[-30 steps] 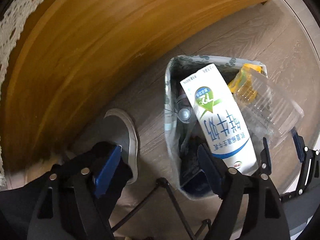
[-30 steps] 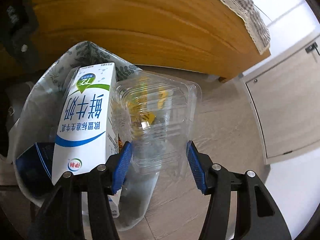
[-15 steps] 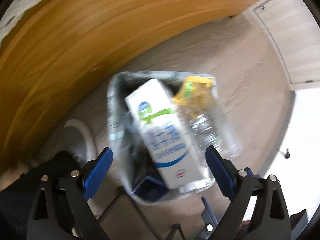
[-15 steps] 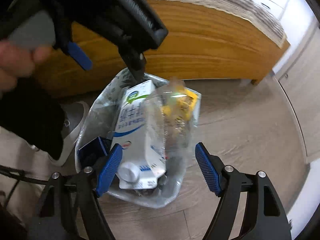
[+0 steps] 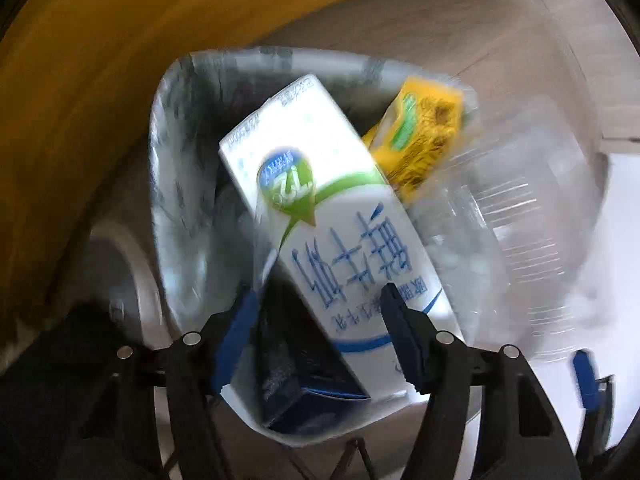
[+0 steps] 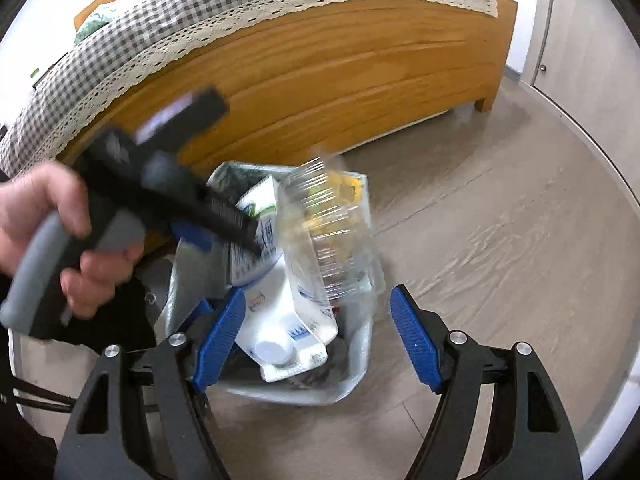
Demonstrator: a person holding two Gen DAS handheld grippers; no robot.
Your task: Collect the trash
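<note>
A trash bag [image 5: 180,184] stands open on the floor, also in the right wrist view [image 6: 360,376]. It holds a white milk carton [image 5: 332,216] [image 6: 288,332], a yellow packet [image 5: 424,136], a clear plastic clamshell [image 5: 520,216] [image 6: 328,236] and a dark blue box [image 5: 304,392]. My left gripper [image 5: 316,332] is open, low over the bag, its fingers on either side of the carton's lower end; it shows from the side in the right wrist view [image 6: 224,232]. My right gripper [image 6: 316,340] is open and empty above the bag.
A wooden bed frame [image 6: 320,80] with a checked cover [image 6: 200,12] stands behind the bag. A grey shoe [image 5: 120,272] is left of the bag. Wood floor [image 6: 500,220] spreads to the right, with a cabinet door [image 6: 580,40] beyond.
The right gripper let go of the clear clamshell, opened and pulled back upward. The left gripper swung in closer over the bag, around the milk carton.
</note>
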